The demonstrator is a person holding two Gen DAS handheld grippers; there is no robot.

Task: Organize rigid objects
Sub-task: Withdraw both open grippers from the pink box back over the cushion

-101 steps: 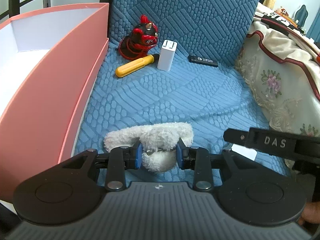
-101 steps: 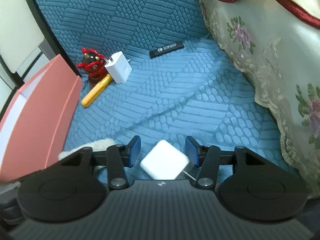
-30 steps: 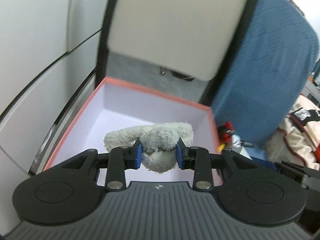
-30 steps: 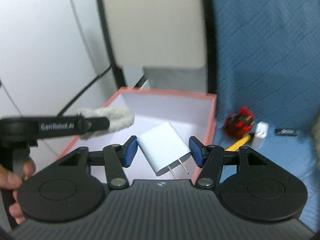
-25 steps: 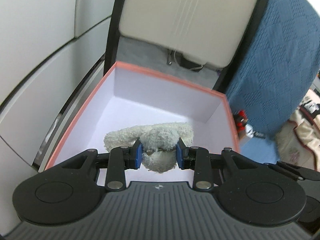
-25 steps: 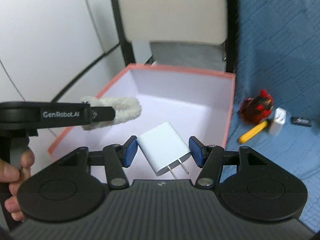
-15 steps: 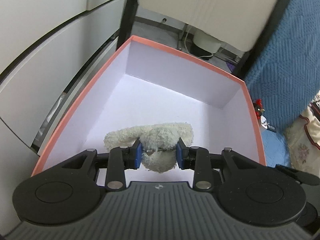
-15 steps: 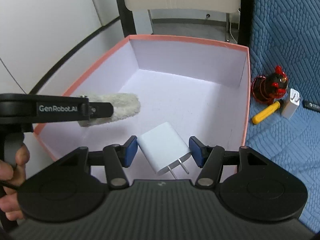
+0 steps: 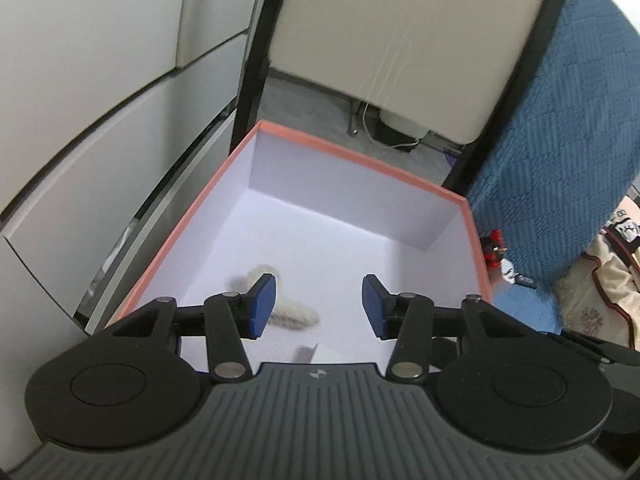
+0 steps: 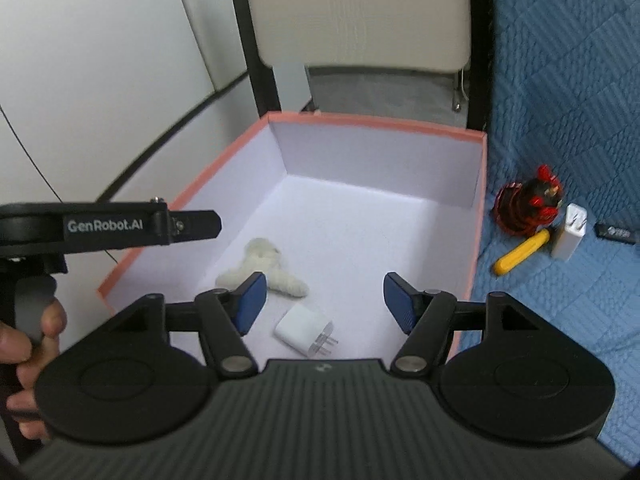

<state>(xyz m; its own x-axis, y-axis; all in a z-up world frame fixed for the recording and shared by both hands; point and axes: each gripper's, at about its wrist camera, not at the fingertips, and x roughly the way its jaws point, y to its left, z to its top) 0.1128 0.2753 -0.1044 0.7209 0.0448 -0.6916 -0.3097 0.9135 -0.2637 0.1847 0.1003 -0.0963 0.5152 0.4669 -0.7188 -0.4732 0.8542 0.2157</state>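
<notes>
A pink box with a white inside stands left of the blue seat; it also shows in the left wrist view. A white plush toy and a white plug charger lie on its floor; the plush also shows in the left wrist view. My left gripper is open and empty above the box. My right gripper is open and empty above the charger. The left gripper's side shows in the right wrist view.
On the blue seat right of the box lie a red and black figurine, a yellow-handled tool, a second white charger and a black stick. A beige chair back stands behind the box.
Both grippers opened. The plush toy dropped from the left one and the charger from the right one onto the box floor. Both grippers rose a little.
</notes>
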